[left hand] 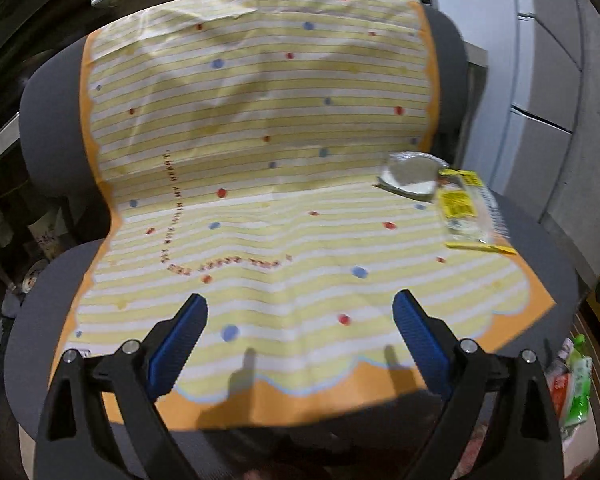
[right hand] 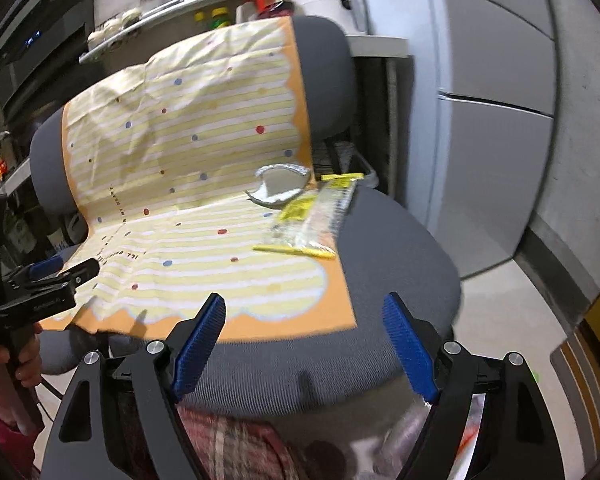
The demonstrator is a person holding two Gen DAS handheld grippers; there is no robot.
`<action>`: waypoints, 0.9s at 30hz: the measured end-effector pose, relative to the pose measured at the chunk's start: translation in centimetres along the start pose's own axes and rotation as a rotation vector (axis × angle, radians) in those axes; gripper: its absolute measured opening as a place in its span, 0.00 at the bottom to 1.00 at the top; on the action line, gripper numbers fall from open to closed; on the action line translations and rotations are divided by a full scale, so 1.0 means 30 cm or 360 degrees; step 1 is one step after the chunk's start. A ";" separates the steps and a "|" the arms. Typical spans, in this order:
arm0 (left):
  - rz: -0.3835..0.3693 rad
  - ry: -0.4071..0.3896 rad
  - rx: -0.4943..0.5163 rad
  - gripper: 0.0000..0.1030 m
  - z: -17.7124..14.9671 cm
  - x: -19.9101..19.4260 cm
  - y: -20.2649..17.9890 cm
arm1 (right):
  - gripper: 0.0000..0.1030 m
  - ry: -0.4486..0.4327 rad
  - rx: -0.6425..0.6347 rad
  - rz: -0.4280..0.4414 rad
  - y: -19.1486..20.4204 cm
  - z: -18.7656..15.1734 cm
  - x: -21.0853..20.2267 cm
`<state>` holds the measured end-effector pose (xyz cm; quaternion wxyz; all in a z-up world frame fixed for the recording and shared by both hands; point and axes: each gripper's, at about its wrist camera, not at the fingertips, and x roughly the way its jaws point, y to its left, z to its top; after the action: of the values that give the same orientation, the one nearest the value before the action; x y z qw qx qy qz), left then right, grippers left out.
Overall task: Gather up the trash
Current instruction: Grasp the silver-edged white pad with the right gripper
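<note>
Your left claw [left hand: 300, 312] and right claw [right hand: 304, 314] both gape wide, empty, over the striped cloth [left hand: 260, 140] on the chair [right hand: 400, 248]. The yellow wrapper [left hand: 460, 208] and foil scrap [left hand: 412, 174] lie at the cloth's right edge.

Grey office chair [right hand: 400, 240] draped with striped cloth [left hand: 260, 160]; cluttered shelf [right hand: 172, 4] behind, pale cabinet doors [right hand: 500, 120] beside.

Print on clear yellow-labelled wrapper [left hand: 462, 210] blurred, unreadable. Silver foil piece [left hand: 412, 174] smeared, shape unclear. Lettering on striped cloth [left hand: 260, 160] too small to read. Green packets [left hand: 576, 388] cut off at frame edge. Left gripper [right hand: 66, 270] mostly cropped in right wrist view; holding hand [right hand: 8, 364] partly hidden
</note>
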<state>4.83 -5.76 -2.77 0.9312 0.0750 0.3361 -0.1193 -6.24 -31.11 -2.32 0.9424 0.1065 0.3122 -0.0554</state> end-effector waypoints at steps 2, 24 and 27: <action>0.0031 -0.0002 -0.0006 0.89 0.022 0.020 0.023 | 0.78 -0.0003 -0.0023 0.0005 0.016 0.044 0.046; 0.0109 0.0024 -0.0031 0.89 0.336 0.380 0.077 | 0.76 0.0263 0.0125 0.0079 0.012 0.541 0.939; 0.0092 0.0061 -0.0025 0.89 0.312 0.395 0.073 | 0.58 0.0375 0.0127 0.0095 0.023 0.516 1.000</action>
<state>19.96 -7.75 -3.12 0.9282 0.0795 0.3526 -0.0882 26.78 -35.22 -8.11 0.8954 0.1588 0.4151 -0.0266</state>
